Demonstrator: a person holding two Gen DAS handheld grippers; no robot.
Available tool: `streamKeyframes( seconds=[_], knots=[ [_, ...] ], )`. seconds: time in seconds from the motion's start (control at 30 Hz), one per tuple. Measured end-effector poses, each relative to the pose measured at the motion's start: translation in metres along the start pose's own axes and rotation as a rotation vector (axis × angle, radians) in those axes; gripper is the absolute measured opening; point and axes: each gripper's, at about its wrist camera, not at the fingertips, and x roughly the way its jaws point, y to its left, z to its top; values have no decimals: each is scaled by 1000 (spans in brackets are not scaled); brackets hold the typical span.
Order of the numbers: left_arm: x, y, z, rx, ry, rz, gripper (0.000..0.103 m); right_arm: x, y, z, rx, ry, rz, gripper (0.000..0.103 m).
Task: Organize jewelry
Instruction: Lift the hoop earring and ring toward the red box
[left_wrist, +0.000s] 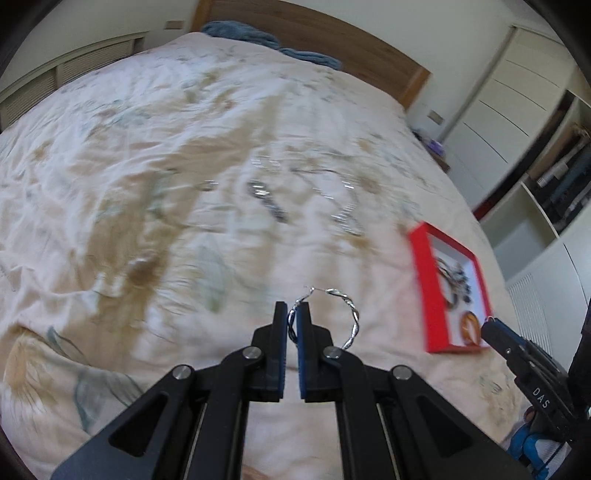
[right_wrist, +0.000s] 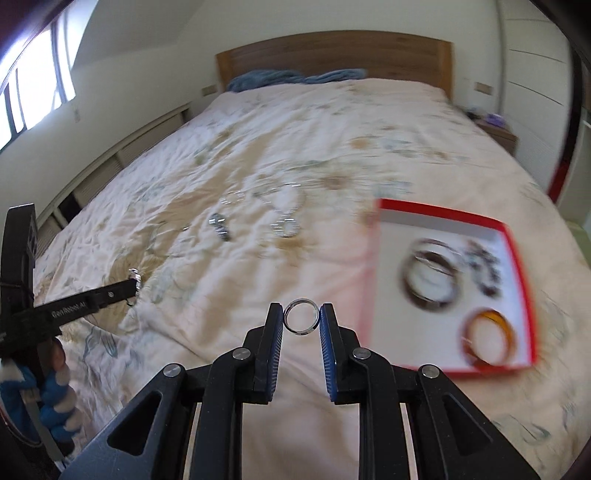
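My left gripper (left_wrist: 292, 312) is shut on a twisted silver hoop earring (left_wrist: 351, 314) and holds it above the bedspread. My right gripper (right_wrist: 301, 315) is shut on a silver ring (right_wrist: 301, 320), held upright between the pads, just left of the red-rimmed jewelry box (right_wrist: 517, 254). The box (left_wrist: 421, 277) holds dark bangles (right_wrist: 430, 280), a beaded piece (right_wrist: 484, 269) and an orange bangle (right_wrist: 484, 341). Several silver pieces (right_wrist: 284, 225) lie loose on the bedspread further back; they also show in the left wrist view (left_wrist: 266, 199). The left gripper also shows at the left of the right wrist view (right_wrist: 135, 284).
A floral bedspread (left_wrist: 147, 166) covers the bed. A wooden headboard (right_wrist: 332, 55) and blue pillows (right_wrist: 266, 79) are at the far end. White wardrobes (left_wrist: 498, 96) and open shelves (left_wrist: 561, 184) stand to the right. A window (right_wrist: 33, 92) is on the left.
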Motion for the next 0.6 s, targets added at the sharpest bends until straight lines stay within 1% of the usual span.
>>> streamKeyframes(
  seconds=[0.13, 0.3, 0.43, 0.5, 0.6],
  knots=[
    [0, -53, -5, 82, 24, -50, 4, -33, -45, -15, 56, -25, -56, 20],
    [13, -118, -10, 181, 57, -100, 4, -51, -97, -25, 103, -34, -112, 20],
    [36, -169, -12, 261, 91, -124, 4, -50, -129, -27, 119, -26, -131, 20],
    [50, -187, -14, 287, 106, -124, 4, -41, -145, -27, 126, -11, -134, 20],
    [79, -211, -15, 310, 149, -112, 4, -22, -162, -25, 143, 14, -130, 20]
  ],
)
